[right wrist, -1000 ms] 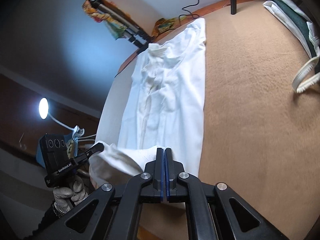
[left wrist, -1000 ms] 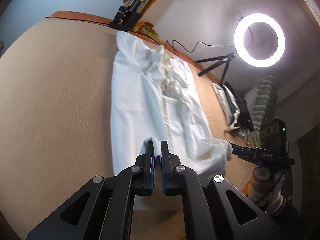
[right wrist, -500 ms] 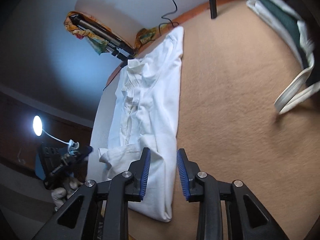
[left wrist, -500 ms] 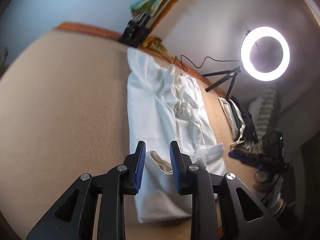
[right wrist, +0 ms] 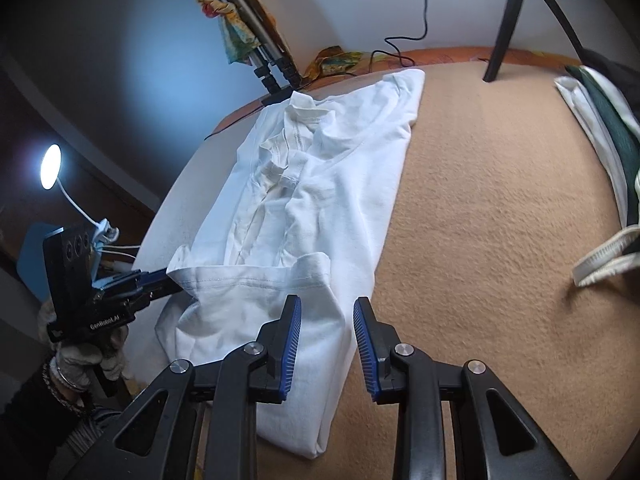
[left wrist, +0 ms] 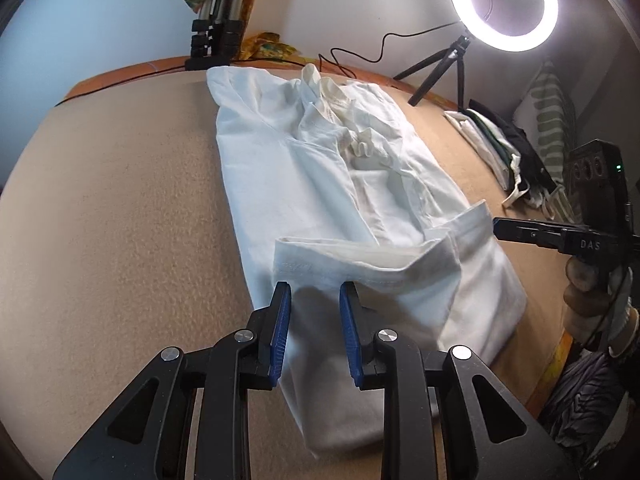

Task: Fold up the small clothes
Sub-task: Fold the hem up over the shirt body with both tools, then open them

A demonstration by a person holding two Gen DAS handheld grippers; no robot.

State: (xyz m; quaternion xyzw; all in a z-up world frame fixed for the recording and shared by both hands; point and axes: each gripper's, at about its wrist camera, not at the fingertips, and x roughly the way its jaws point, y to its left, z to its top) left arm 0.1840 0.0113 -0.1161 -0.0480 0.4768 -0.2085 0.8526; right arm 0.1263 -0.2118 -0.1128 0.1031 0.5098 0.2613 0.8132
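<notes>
Garment status: white shirt (left wrist: pixel 320 184) lies lengthwise on the tan desk (left wrist: pixel 120 200), sides already folded in, and its near hem is turned up over the body. Left claw (left wrist: pixel 314 300) and right claw (right wrist: pixel 327 316) have both just opened partway and hold nothing, with cloth beneath them. Folded pile (right wrist: pixel 600 152) sits at 2 o'clock. Remaining: fold toward the collar at 12 o'clock.

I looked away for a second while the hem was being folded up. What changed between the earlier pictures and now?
Both grippers let go: the left gripper and the right gripper, shut on the bottom hem a second ago, have just been opening and now stand open, gripping nothing. The hem now lies folded up across the white shirt. The shirt's upper part, the ring light and the side clothes pile stayed put.
</notes>
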